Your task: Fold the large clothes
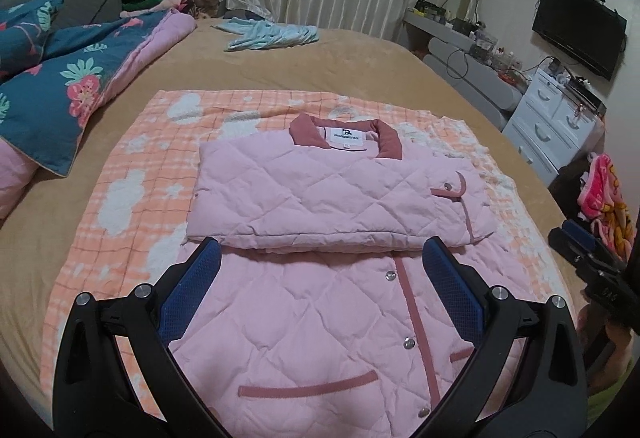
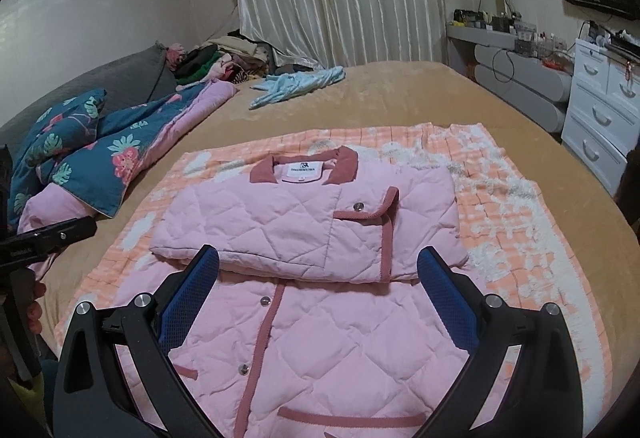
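Note:
A pink quilted jacket (image 1: 320, 278) (image 2: 320, 318) with a dark pink collar (image 1: 346, 131) (image 2: 304, 167) lies on an orange and white checked blanket (image 1: 132, 165) (image 2: 520, 238) on the bed. Both sleeves are folded across its chest, making a thick band over the upper half. The snap-buttoned lower half lies flat toward me. My left gripper (image 1: 322, 266) hovers open above the jacket's lower half, with nothing between its blue pads. My right gripper (image 2: 320, 274) hangs open over the same part, likewise empty. The right tool (image 1: 588, 262) shows at the left wrist view's right edge.
The tan bed cover (image 1: 360, 57) stretches beyond the blanket. A floral blue quilt (image 1: 68, 77) is bunched at the left, a light blue garment (image 1: 272, 35) lies far back, and a clothes pile sits by the curtain. White drawers (image 1: 552, 125) and a grey desk stand to the right.

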The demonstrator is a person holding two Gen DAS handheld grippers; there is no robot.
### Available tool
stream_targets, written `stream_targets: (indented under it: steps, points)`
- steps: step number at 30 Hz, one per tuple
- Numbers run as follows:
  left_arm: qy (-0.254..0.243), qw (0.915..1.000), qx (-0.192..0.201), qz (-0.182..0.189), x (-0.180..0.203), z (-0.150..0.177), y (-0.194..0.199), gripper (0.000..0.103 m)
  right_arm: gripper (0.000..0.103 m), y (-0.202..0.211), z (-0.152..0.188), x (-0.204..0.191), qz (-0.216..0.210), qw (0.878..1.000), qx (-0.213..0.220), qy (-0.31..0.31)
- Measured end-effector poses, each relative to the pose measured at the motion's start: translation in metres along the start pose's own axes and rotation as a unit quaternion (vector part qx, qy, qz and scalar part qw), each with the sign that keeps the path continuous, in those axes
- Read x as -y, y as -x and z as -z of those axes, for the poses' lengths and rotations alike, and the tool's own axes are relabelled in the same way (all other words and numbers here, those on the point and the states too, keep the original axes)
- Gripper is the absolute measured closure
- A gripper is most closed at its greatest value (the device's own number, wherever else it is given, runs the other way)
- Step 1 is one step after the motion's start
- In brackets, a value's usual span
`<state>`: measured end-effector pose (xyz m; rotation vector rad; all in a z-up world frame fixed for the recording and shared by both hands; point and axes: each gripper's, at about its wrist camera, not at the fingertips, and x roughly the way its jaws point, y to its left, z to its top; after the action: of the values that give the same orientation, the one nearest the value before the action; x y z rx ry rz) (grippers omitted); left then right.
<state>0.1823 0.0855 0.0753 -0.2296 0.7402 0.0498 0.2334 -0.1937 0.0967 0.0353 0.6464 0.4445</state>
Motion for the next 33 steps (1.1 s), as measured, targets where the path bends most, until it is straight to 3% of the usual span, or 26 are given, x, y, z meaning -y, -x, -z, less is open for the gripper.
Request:
stream_targets:
  steps: [20, 33]
  points:
    - [-0.001, 0.9990, 0.045, 0.003, -0.006, 0.018, 0.056, 0.008, 0.004, 0.062, 0.008, -0.002, 0.021, 0.999, 0.036, 0.014]
    - [-0.007, 0.9990, 0.044, 0.004, -0.009, 0.038, 0.063, 0.008, 0.004, 0.080, 0.016, -0.001, 0.026, 0.999, 0.039, 0.018]
